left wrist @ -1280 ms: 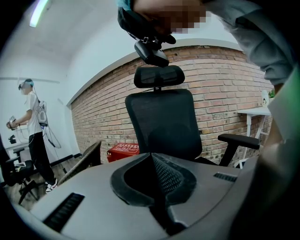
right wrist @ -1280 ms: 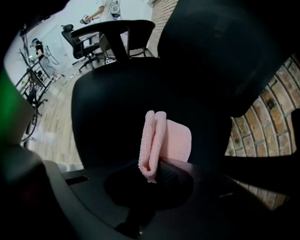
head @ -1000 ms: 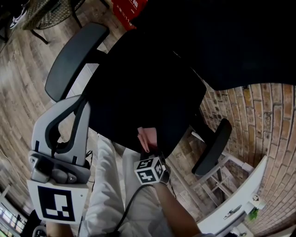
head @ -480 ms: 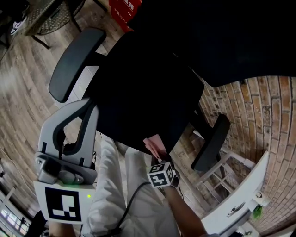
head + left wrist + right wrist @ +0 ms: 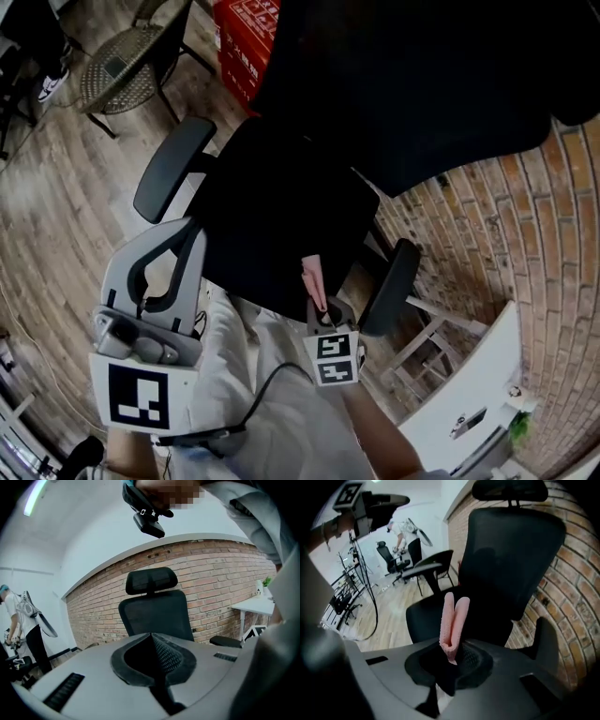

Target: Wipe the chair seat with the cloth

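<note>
Cloth first: we see one pink cloth (image 5: pixel 453 619), folded into two upright lobes, and the right tool (image 5: pixel 450 654) is clenched on its lower end. In the head view the cloth (image 5: pixel 312 278) stands up from the right tool (image 5: pixel 320 307) at the near edge of the chair seat (image 5: pixel 267 220). We cannot tell whether it touches the seat.

There is one black office chair. The right gripper view shows its seat (image 5: pixel 429 613) beyond the cloth, with the backrest (image 5: pixel 513 555) and one headrest (image 5: pixel 508 489) above it. We count two armrests in the head view, one (image 5: pixel 173 167) to the left of the seat and one (image 5: pixel 391 286) to the right.

The left tool (image 5: pixel 181 232) is held at the seat's left side, apart from the cloth. In its own view the left tool (image 5: pixel 152 639) has its jaws pressed together with nothing between them, and it faces the chair's backrest (image 5: pixel 157 613).

Around the chair lie a wooden floor (image 5: pixel 56 197) and a brick wall (image 5: pixel 530 234). One white surface (image 5: pixel 469 403) stands by the wall, and one red box (image 5: pixel 246 42) and one round wicker stand (image 5: pixel 122 64) sit beyond the chair. One person (image 5: pixel 401 529) stands far off in the room.
</note>
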The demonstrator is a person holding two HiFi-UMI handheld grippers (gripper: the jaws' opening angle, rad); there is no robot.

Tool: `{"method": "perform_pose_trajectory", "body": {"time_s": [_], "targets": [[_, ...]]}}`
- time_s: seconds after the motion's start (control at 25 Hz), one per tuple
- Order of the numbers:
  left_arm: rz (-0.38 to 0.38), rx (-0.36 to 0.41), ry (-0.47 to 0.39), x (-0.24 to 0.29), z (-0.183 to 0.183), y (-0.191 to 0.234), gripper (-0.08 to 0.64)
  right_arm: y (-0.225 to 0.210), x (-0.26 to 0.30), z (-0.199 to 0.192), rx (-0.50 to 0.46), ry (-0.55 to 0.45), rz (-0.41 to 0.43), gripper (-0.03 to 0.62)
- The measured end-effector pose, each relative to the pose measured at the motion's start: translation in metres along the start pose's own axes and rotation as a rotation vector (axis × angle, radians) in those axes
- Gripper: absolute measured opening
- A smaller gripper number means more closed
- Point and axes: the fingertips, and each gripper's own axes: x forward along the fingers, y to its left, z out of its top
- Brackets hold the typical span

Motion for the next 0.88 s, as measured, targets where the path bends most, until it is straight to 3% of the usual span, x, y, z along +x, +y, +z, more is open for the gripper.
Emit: {"method": "perform_pose_trajectory", "body": {"time_s": [0.36, 0.88], "targets": [[0.021, 0.04, -0.012, -0.04, 0.07, -0.011, 0.018, -0.026, -0.119, 0.126, -0.057, -0.341, -0.018, 0.054], [0.048, 0.109, -0.05, -0.071, 0.122, -0.021, 0.018, -0.028, -0.238, 0.215, -0.13, -0.638, -0.015, 0.054]]}}
